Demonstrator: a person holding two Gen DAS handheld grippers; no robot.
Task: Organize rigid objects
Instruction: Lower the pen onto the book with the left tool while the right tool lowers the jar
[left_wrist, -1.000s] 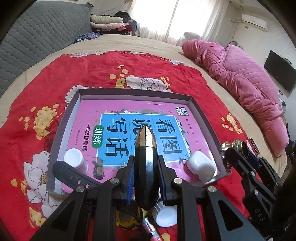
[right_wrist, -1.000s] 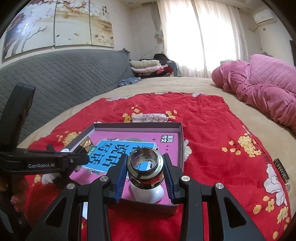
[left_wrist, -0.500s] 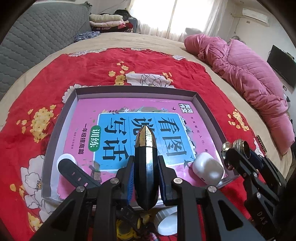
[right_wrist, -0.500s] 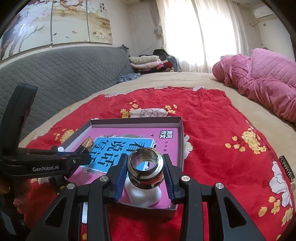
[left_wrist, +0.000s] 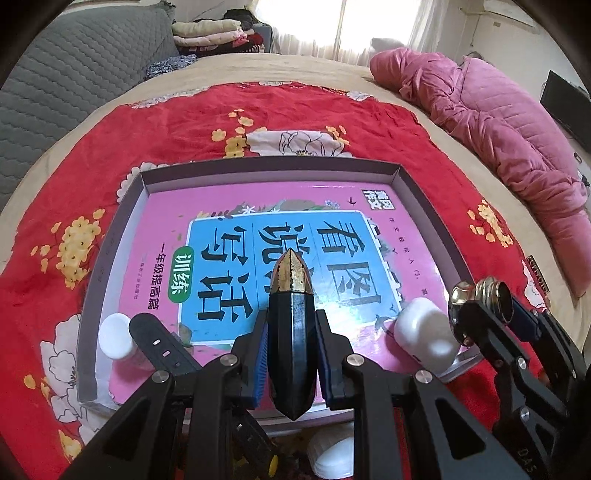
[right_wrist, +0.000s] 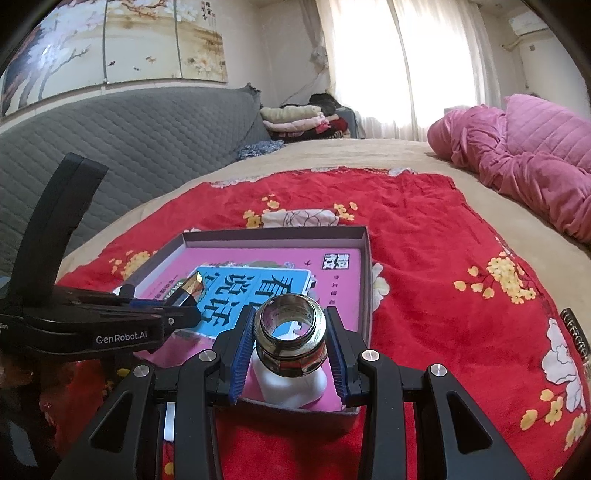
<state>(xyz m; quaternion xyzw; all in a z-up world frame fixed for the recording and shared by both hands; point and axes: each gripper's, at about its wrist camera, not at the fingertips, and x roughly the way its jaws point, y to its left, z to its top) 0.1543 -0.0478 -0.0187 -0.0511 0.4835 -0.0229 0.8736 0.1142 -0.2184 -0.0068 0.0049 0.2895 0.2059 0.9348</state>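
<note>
While my left gripper (left_wrist: 291, 347) clamps a faceted black gold-tipped crystal (left_wrist: 291, 325), I hover over the grey cardboard tray (left_wrist: 424, 206). My right gripper (right_wrist: 290, 347) pinches a shiny threaded metal fitting (right_wrist: 290, 332).

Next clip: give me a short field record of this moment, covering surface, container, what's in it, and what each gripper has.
surface: red floral blanket on a bed
container: shallow grey box
box contents: pink and blue book lying flat; white bottle at the near left corner; white case at the near right corner
left gripper: shut on a black faceted piece with a gold tip, above the book
right gripper: shut on a metal threaded fitting, above the white case
</note>
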